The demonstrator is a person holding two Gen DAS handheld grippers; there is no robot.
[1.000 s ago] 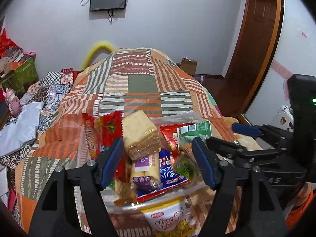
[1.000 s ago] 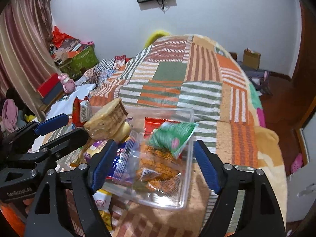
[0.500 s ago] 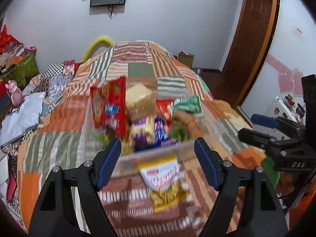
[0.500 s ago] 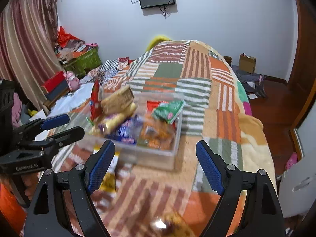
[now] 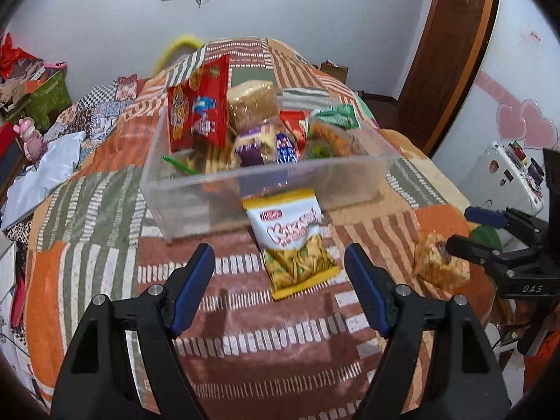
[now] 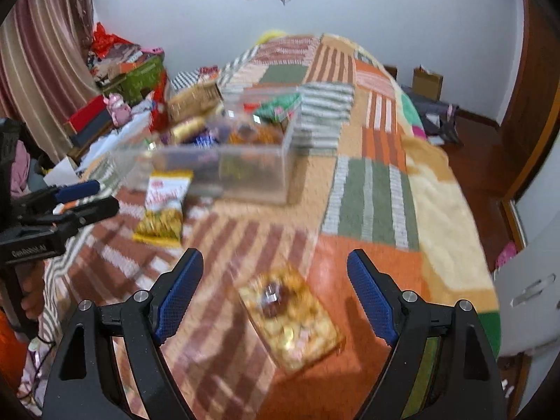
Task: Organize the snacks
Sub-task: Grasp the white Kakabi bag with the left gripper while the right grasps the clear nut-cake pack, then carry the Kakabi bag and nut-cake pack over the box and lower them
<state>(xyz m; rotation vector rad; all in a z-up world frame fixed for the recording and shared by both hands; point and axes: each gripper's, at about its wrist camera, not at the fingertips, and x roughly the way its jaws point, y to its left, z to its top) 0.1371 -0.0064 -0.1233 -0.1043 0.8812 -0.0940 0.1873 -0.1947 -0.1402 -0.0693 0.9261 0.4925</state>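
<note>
A clear plastic bin (image 5: 196, 206) (image 6: 255, 178) packed with snack packets stands on the bed. Leaning against its near wall is a yellow and white chip bag (image 5: 294, 241) (image 6: 164, 206). A clear pack of golden snacks (image 6: 290, 315) (image 5: 441, 262) lies flat on the quilt nearer to me. My left gripper (image 5: 278, 262) (image 6: 106, 196) hovers open just short of the chip bag, nothing between its fingers. My right gripper (image 6: 274, 269) (image 5: 462, 229) is open above the golden pack, its pads well apart from it.
The patchwork quilt (image 5: 105, 210) covers the whole bed. Left of the bed are a green box (image 6: 140, 73), a pink toy (image 6: 117, 105) and piled clutter. A wooden door (image 5: 451, 52), a white cabinet (image 5: 500, 175) and a cardboard box (image 6: 427, 82) stand to the right.
Both grippers have drawn back from the bin and sunk toward the near end of the bed. The bin now stands farther off, and the golden pack has come into view.
</note>
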